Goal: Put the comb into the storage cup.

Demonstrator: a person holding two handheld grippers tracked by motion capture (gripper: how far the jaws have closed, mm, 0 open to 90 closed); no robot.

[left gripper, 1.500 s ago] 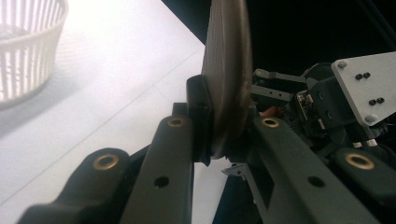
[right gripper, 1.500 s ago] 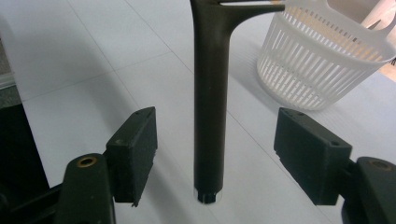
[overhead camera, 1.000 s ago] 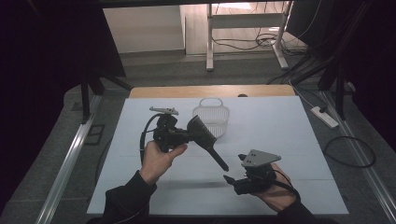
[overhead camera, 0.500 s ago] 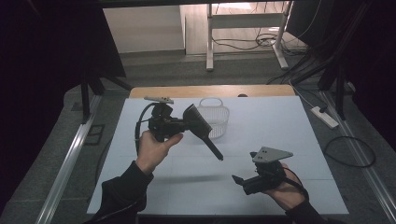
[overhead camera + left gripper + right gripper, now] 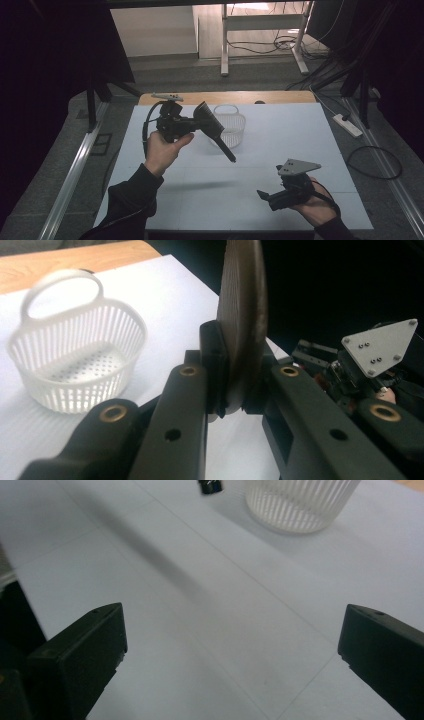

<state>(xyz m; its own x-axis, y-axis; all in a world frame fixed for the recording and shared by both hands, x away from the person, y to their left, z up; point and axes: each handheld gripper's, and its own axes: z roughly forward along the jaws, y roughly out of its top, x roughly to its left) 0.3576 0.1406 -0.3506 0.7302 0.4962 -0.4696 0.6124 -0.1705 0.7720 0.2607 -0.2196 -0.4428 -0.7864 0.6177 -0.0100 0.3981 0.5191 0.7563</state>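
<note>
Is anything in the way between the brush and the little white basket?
Nothing visible. The left claw holds the brush in the air right beside the basket, and the basket is empty.

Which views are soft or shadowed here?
High view: room dark, white table evenly lit, the hairbrush casts a faint streak shadow. Left gripper view: brush head and near jaws blurred, white basket sharper. Right gripper view: jaws soft, diagonal shadow across the table.
</note>
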